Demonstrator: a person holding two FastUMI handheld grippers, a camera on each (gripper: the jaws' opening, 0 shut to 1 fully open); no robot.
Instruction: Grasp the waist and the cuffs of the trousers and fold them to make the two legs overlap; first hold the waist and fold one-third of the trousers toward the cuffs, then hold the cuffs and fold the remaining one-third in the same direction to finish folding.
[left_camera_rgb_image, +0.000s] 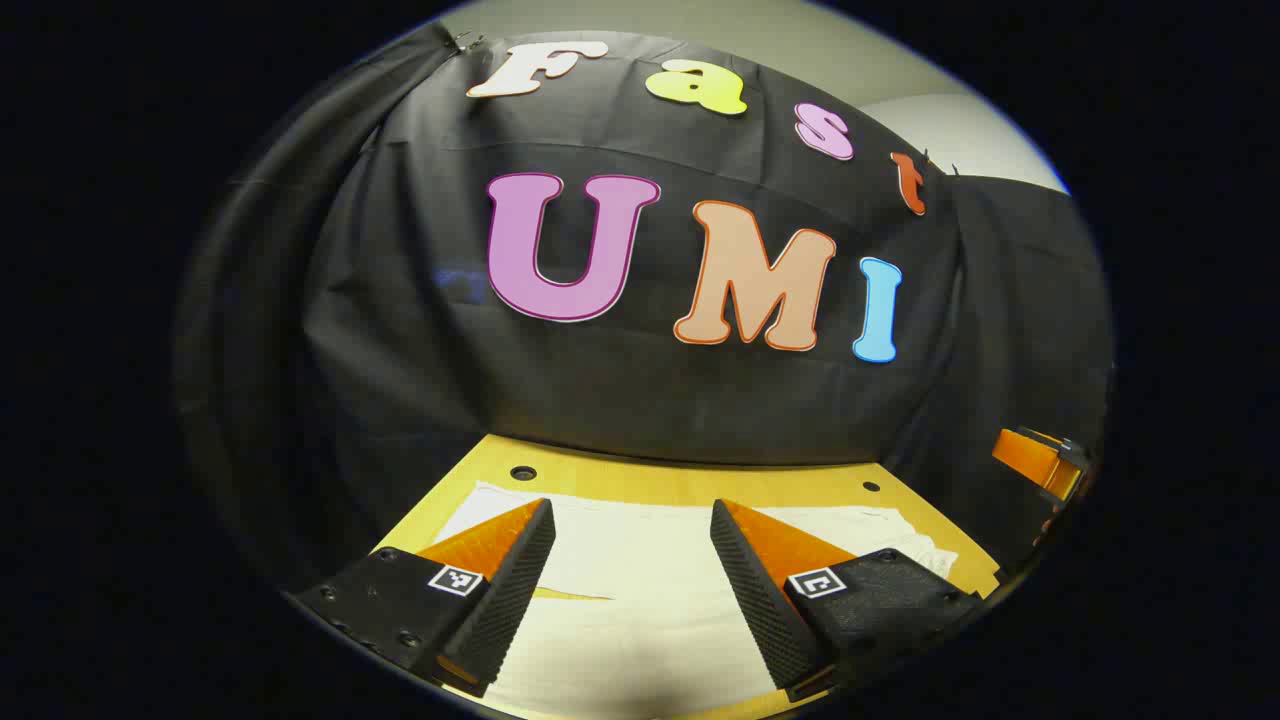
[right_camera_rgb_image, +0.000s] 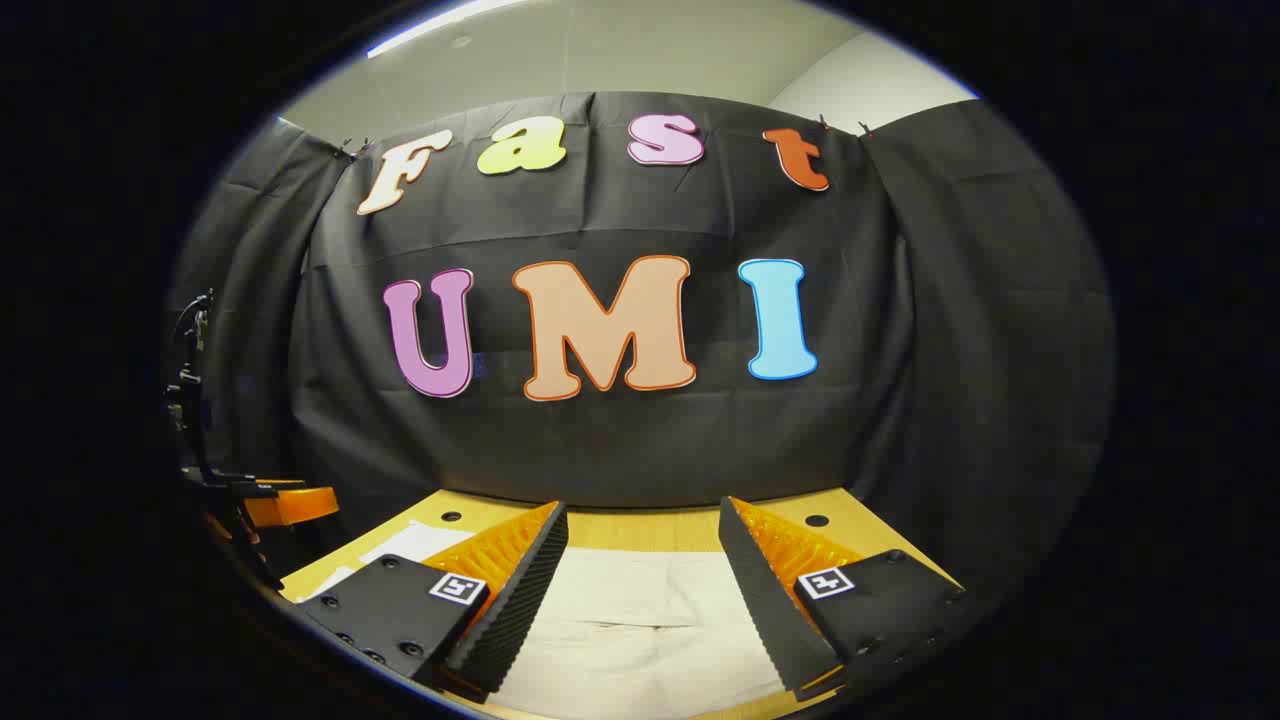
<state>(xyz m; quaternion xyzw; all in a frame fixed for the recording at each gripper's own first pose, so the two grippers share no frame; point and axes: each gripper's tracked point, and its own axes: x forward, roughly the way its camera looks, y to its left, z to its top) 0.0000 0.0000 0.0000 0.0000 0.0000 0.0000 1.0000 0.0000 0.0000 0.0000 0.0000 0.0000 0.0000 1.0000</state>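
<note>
I find the trousers (left_camera_rgb_image: 640, 560) lying flat on the table (left_camera_rgb_image: 680, 482), a pale cream garment spread below both tools. In the left gripper view the cloth runs broadly across the picture, its far edge parallel to the table's back edge, with a rumpled end toward the right (left_camera_rgb_image: 900, 540); I cannot tell which end is waist and which cuffs. In the right gripper view the trousers (right_camera_rgb_image: 640, 610) show a crosswise crease between the fingers. My left hand-held gripper (left_camera_rgb_image: 632, 515) is held wide open over the cloth and grips nothing. My right hand-held gripper (right_camera_rgb_image: 642, 515) is likewise spread wide with nothing between its fingers. The left gripper view catches part of the right hand-held gripper (left_camera_rgb_image: 1040, 462) at its right margin; the right gripper view catches the left hand-held gripper (right_camera_rgb_image: 275, 505) at its left margin. The table is yellow wood with round holes (left_camera_rgb_image: 523, 472) near its back edge. Black cloth (right_camera_rgb_image: 640, 440) walls the booth; above it a light ceiling (right_camera_rgb_image: 620, 50).
</note>
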